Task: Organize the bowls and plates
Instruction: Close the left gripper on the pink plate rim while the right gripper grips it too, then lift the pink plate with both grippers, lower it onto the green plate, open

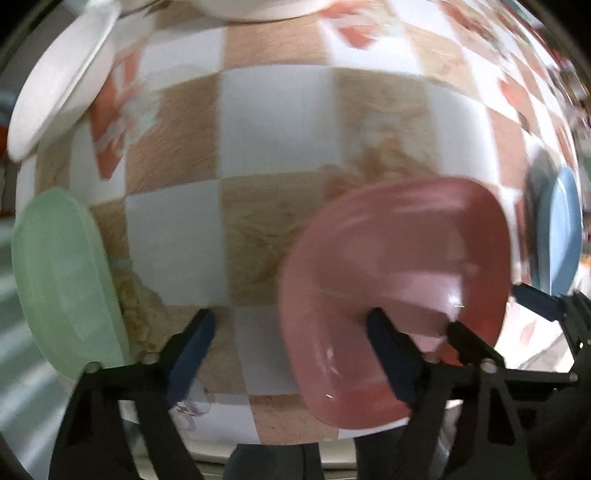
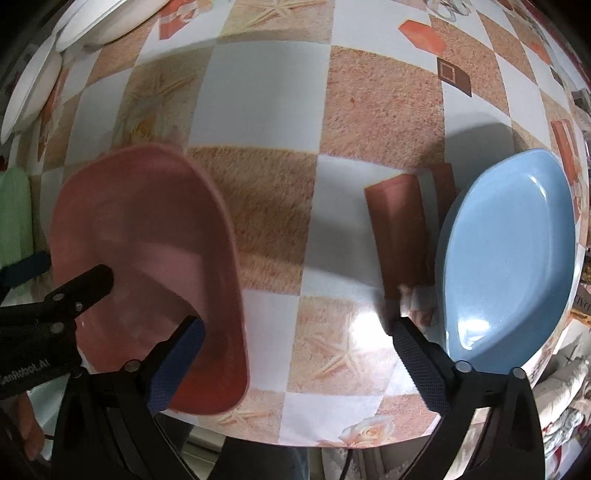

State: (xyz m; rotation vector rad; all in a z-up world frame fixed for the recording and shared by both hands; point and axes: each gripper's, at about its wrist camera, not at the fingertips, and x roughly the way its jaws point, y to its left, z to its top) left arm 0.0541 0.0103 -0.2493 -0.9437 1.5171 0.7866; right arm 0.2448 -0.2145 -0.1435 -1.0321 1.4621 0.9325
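A pink dish lies on the checked tablecloth; it also shows in the right wrist view. My left gripper is open, its right finger over the pink dish's near part. My right gripper is open and empty, between the pink dish and a blue plate. Its left finger lies over the pink dish's rim. The blue plate shows at the right edge of the left wrist view. A green dish lies at the left. The right gripper's fingers show over the pink dish in the left wrist view.
White plates sit at the far left of the table, and another white dish at the far edge. They show in the right wrist view too. The table's near edge is just below both grippers.
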